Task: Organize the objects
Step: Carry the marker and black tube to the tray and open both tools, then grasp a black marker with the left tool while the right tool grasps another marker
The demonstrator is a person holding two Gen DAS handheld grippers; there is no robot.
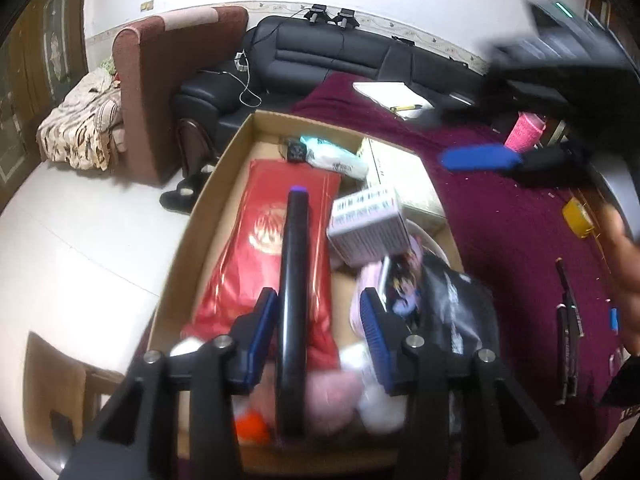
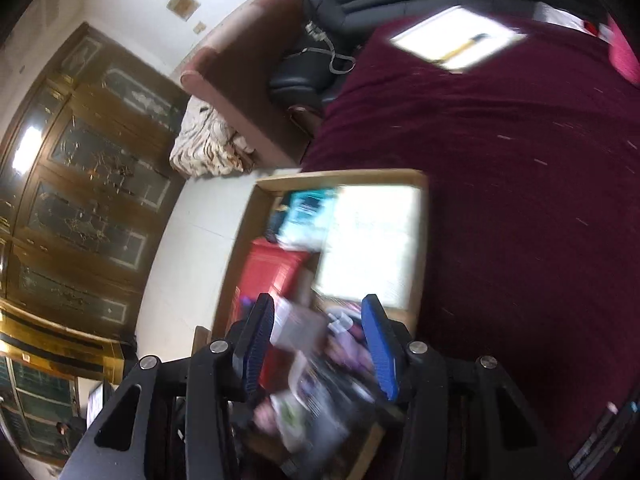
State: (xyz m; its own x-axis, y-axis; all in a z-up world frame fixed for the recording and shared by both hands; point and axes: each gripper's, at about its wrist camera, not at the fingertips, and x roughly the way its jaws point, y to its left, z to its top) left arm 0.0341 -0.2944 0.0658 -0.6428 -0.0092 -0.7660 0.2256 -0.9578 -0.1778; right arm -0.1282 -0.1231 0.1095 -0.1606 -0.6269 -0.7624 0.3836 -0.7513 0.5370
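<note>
Maroon-clothed table [image 1: 500, 216], sofa behind: cardboard box [image 1: 224, 184] well filled, stragglers remaining.

Box contents, left wrist view: red packet [image 1: 256, 240], long black stick [image 1: 294, 280] lying on it, grey carton [image 1: 368, 224], pale flat box [image 1: 400, 172], teal-white pouch [image 1: 336, 156], black bag [image 1: 452, 304], soft pink items. Left gripper [image 1: 320, 332]: jaws apart; the stick lies between them, close against the left pad, contact with either cannot be told, apparently just set down. Right gripper [image 2: 316, 340]: jaws apart, nothing held, above the box; view blurred. Outstanding on cloth: pink roll [image 1: 524, 130], yellow piece [image 1: 576, 218], dark pen-like tool [image 1: 568, 320], notepad [image 1: 390, 94]. Judged largely done.
</note>
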